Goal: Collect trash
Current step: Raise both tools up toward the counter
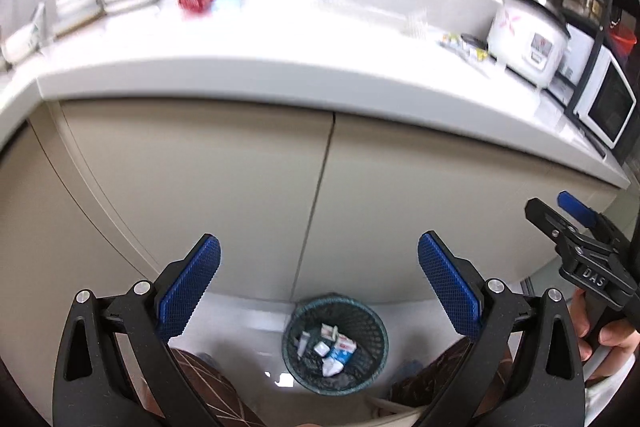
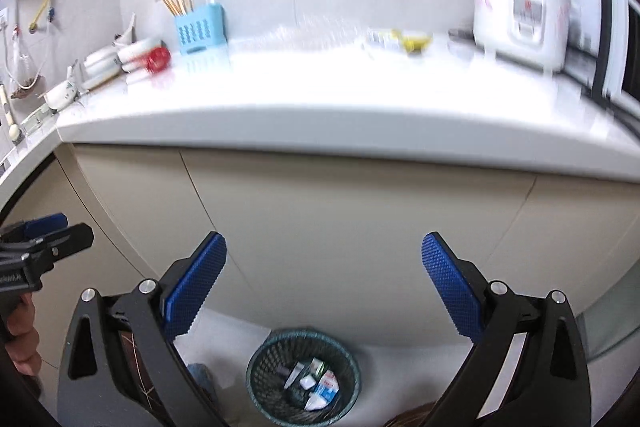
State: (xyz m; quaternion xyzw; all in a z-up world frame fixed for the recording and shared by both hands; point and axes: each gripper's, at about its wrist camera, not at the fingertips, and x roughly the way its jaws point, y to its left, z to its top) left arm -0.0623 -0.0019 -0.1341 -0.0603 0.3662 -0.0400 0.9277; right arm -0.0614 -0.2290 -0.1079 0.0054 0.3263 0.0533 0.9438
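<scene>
Both claws are spread wide with nothing between their blue pads: the left gripper [image 1: 319, 269] and the right gripper [image 2: 324, 269] hang in front of the cabinet doors [image 2: 340, 219], above the mesh wastebasket [image 1: 335, 343] on the floor, which already holds small cartons and crumpled wrappers [image 1: 334, 345]. What looks left to collect lies up on the white countertop [image 2: 320, 87]: a yellow-and-white wrapper [image 2: 400, 41] near the rice cooker [image 2: 520, 15] (blurred, so its exact make is unclear). It is probably light, thin and crushable, likely slick, so a pinch across a raised fold or edge should hold better than pressing on its flat face.
</scene>
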